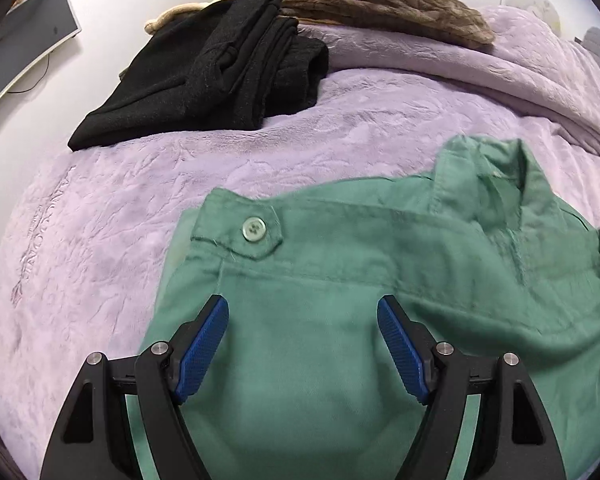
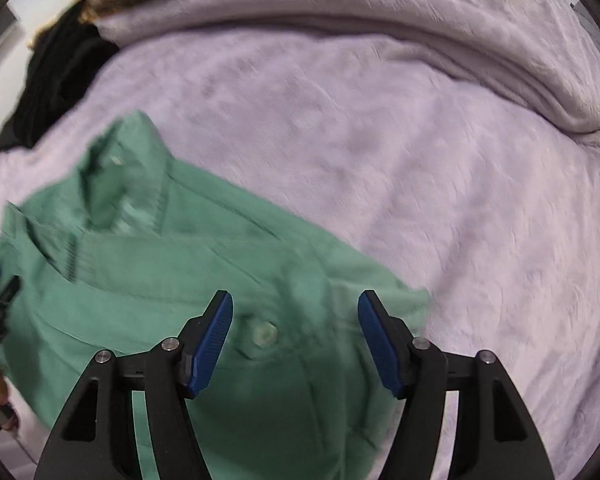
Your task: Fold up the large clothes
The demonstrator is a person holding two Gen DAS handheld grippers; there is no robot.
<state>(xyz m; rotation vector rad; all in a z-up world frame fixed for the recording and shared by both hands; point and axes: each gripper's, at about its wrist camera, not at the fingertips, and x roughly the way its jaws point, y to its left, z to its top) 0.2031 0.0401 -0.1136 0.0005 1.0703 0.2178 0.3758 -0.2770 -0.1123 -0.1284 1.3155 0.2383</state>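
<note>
I held both the left gripper (image 1: 303,312) and right gripper (image 2: 295,308) wide open, empty, over the green shirt (image 1: 340,280), ready to grab its shoulders.

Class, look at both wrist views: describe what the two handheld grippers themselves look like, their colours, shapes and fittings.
The left gripper and right gripper look alike: black, angular, triangular-cutout frames, each with two fingers carrying ribbed blue pads, and round silver pins at the joints. No cables, markings or sleeves show.
</note>
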